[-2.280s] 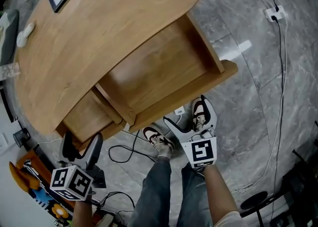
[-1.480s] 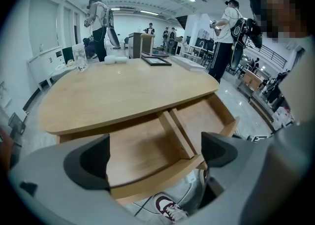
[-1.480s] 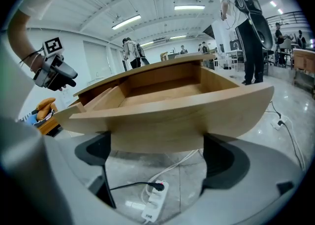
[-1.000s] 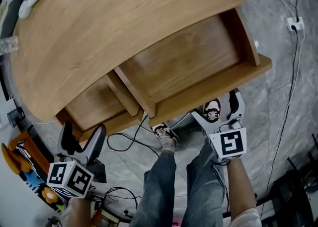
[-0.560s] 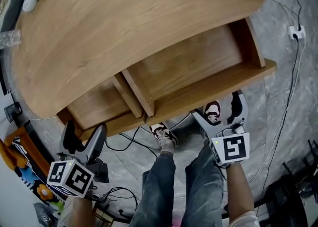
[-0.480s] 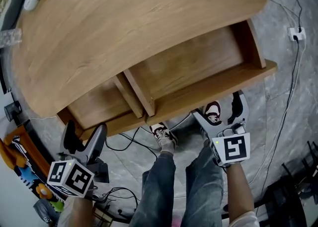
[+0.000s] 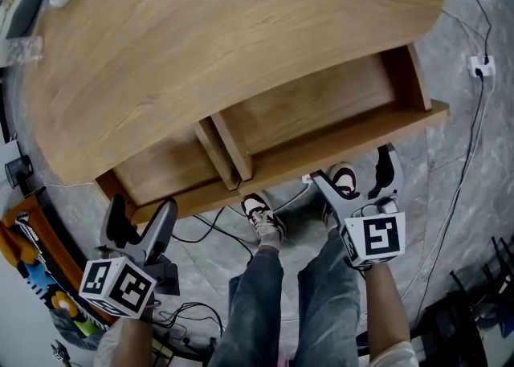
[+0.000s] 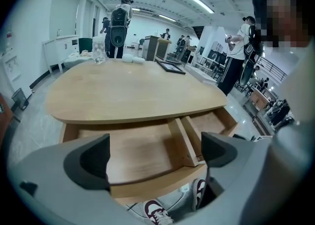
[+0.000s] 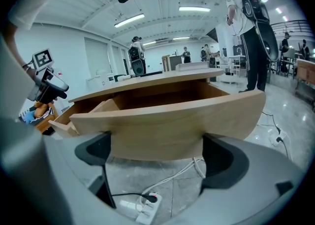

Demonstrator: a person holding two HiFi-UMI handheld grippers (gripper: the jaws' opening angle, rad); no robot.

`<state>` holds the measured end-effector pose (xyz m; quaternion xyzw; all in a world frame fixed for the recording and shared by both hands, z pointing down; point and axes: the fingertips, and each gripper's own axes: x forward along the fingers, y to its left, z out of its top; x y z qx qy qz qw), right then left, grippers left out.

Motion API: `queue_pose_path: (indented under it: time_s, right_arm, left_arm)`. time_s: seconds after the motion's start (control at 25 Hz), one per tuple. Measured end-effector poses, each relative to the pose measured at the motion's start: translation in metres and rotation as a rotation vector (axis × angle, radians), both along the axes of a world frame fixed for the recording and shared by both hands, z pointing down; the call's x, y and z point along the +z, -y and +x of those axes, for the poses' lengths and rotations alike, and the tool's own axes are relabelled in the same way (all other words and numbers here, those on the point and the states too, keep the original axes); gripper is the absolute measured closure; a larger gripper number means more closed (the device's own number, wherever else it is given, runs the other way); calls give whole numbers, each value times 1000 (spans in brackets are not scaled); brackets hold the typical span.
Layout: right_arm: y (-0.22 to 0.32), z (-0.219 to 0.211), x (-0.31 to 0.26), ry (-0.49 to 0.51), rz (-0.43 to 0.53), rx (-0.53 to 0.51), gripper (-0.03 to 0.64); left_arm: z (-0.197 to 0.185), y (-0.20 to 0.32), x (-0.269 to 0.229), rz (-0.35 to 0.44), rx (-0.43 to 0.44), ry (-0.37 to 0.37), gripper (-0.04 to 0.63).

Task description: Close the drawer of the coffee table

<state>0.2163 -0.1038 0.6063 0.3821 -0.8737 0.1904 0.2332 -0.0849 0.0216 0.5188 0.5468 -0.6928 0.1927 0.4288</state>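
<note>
light wooden drawer [image 7: 321, 108] stood pulled out from under the oval wooden tabletop [image 7: 201, 36]. right gripper [image 7: 353, 171], jaws wide apart and empty, sat close before its curved front; left gripper [image 7: 143, 211] likewise gaped, holding nothing.

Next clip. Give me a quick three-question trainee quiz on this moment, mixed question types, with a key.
1. True or false: the right-hand drawer of the coffee table is fully shut.
2. Pick one. The jaws of the right tool are: A) apart, with nothing clamped; B) shut on the drawer; C) shut on a cable.
3. Fill in: the right gripper view shows a white ____ lying below that drawer.

Key: 1 false, it stands pulled out. 2 A. 3 power strip.
</note>
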Motion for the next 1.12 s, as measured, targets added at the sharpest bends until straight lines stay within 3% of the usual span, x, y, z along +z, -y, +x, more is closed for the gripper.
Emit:
queue_pose_path:
  time_s: [1.12]
  right_arm:
    - [53,-36,3,-14,-27,12,29]
  left_arm:
    - [-21,-11,4,1,-116,-32,21]
